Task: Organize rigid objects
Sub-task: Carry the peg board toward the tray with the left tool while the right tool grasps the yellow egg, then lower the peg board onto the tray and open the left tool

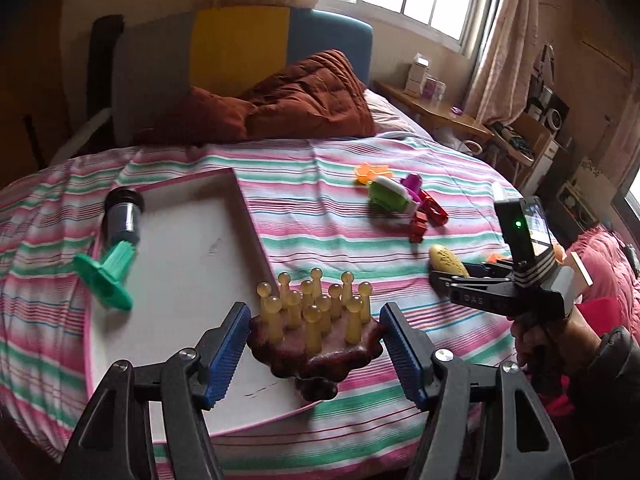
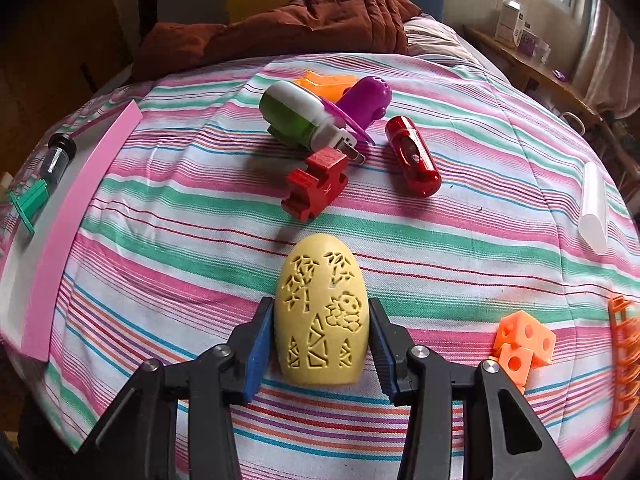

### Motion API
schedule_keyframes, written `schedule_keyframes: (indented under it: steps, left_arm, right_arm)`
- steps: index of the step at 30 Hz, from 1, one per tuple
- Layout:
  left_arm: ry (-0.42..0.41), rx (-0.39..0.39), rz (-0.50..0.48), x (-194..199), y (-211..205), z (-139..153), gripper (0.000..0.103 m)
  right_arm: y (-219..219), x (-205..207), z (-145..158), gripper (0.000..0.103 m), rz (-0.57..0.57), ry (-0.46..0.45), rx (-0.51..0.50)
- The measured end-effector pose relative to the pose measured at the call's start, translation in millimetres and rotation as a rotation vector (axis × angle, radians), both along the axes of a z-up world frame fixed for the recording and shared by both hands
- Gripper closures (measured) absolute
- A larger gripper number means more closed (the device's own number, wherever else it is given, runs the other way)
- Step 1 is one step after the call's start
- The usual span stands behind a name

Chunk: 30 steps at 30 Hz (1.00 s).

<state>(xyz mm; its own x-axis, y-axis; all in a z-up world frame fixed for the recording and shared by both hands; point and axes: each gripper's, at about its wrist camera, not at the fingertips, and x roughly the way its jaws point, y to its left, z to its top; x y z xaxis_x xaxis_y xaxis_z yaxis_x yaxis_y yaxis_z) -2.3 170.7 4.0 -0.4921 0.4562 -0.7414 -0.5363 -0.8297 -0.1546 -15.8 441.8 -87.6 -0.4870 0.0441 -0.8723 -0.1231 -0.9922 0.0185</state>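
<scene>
The left gripper [image 1: 314, 350] clasps a dark red base studded with upright yellowish pegs [image 1: 314, 332], its blue pads pressed against both sides of the base. The peg toy hangs over the near right corner of the white tray with a pink rim [image 1: 248, 216], which lies on the striped bedspread [image 1: 328, 168]. Inside the tray, at its far left end, lie a dark cylinder [image 1: 124, 216] and a green finned piece [image 1: 106, 276], touching each other.

To the right of the tray, the right gripper [image 2: 320, 336] grasps a yellow carved egg-shaped object [image 2: 322, 312] by its flanks, low over the bedspread. Beyond the egg, also right of the tray, a red jigsaw-shaped block [image 2: 316, 186], a red capsule [image 2: 414, 162], a green-and-white device [image 2: 300, 118], a purple toy [image 2: 366, 100] and an orange piece [image 2: 326, 80] cluster together. Orange holed cubes [image 2: 522, 340] sit just right of the egg.
</scene>
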Motion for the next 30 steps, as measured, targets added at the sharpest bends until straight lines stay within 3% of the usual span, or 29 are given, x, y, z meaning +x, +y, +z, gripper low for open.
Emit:
schedule_keyframes:
  steps: [9, 20, 30]
  left_arm:
    - [-0.020, -0.006, 0.106, -10.9, -44.1, -5.0, 0.035]
    - [-0.084, 0.044, 0.217, -27.2, -125.9, -16.6, 0.035]
    - [-0.148, -0.004, 0.205, -48.3, -125.6, -42.3, 0.035]
  right_arm:
    - [-2.6, 0.5, -0.7, 0.057, 0.004, 0.016, 0.027]
    - [-3.4, -1.2, -1.3, 0.057, 0.004, 0.020, 0.039]
    - [-3.8, -2.1, -1.9, 0.057, 0.002, 0.019, 0.042]
